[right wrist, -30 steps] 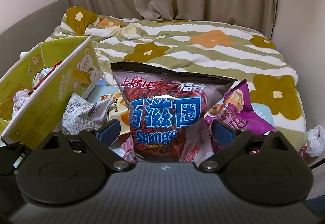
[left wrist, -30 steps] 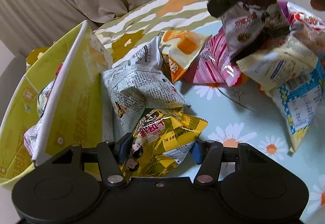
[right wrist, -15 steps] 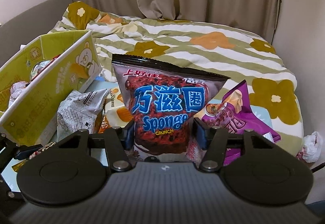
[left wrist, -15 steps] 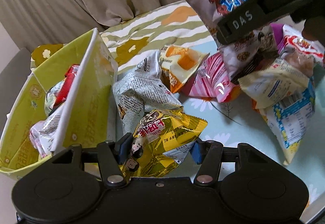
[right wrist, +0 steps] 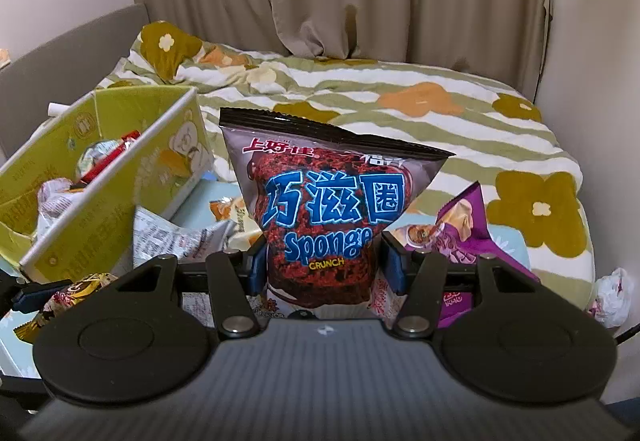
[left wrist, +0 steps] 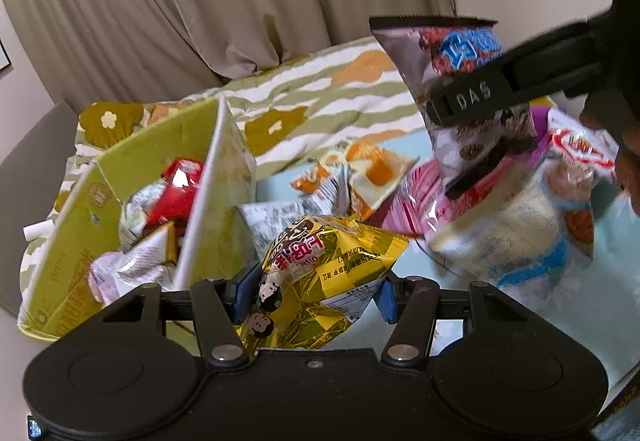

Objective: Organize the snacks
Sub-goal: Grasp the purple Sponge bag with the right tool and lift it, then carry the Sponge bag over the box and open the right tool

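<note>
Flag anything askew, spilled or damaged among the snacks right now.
Nothing is torn or spilled. The green box sits tilted, one corner lifted. Loose packets, such as the newsprint-patterned one and the purple one, lie in a jumble on the blue floral table.

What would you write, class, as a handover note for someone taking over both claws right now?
Left claw: shut on the gold bag, beside the green box.
Right claw: shut on the Sponge Crunch bag, raised over the pile.
Done: the box already holds a red packet and some others.
Left: drop both bags in the box, then clear the loose ones on the table, such as the purple bag and orange bag.
</note>
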Demonstrator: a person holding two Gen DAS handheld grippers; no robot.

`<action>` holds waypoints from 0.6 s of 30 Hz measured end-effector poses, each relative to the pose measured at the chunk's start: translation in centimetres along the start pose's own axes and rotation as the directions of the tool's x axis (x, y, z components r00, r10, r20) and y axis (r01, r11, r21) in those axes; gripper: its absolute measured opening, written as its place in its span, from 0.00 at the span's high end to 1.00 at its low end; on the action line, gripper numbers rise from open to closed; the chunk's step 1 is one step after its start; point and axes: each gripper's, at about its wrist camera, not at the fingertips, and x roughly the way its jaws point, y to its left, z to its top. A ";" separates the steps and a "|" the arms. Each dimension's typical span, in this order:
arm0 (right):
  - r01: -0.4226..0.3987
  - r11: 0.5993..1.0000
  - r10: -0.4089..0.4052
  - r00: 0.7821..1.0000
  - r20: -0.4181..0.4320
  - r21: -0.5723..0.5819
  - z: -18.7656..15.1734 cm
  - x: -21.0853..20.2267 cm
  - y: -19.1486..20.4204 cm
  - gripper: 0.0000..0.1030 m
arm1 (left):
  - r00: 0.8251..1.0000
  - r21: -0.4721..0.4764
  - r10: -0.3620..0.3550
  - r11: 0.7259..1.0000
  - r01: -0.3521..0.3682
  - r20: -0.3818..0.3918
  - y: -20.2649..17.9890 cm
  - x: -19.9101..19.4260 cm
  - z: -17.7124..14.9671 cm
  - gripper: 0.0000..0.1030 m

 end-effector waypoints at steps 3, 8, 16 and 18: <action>-0.002 1.000 0.002 1.000 0.018 0.001 0.5 -0.8 0.3 0.32 | 0.999 -0.012 0.008 1.000 -0.008 0.032 1.0 -1.2 0.6 0.40; -0.009 1.000 0.009 0.998 0.057 0.002 1.8 -2.1 1.5 0.32 | 0.996 -0.036 0.020 0.999 -0.017 0.090 3.4 -3.5 1.7 0.48; -0.044 0.999 0.043 0.992 0.118 0.006 4.2 -3.8 5.5 0.32 | 0.988 -0.124 -0.012 0.992 0.031 0.157 9.5 -5.7 2.9 0.54; -0.052 0.999 0.050 0.991 0.127 0.008 4.8 -3.9 6.7 0.32 | 0.987 -0.152 -0.029 0.987 0.054 0.161 11.2 -5.8 3.0 0.55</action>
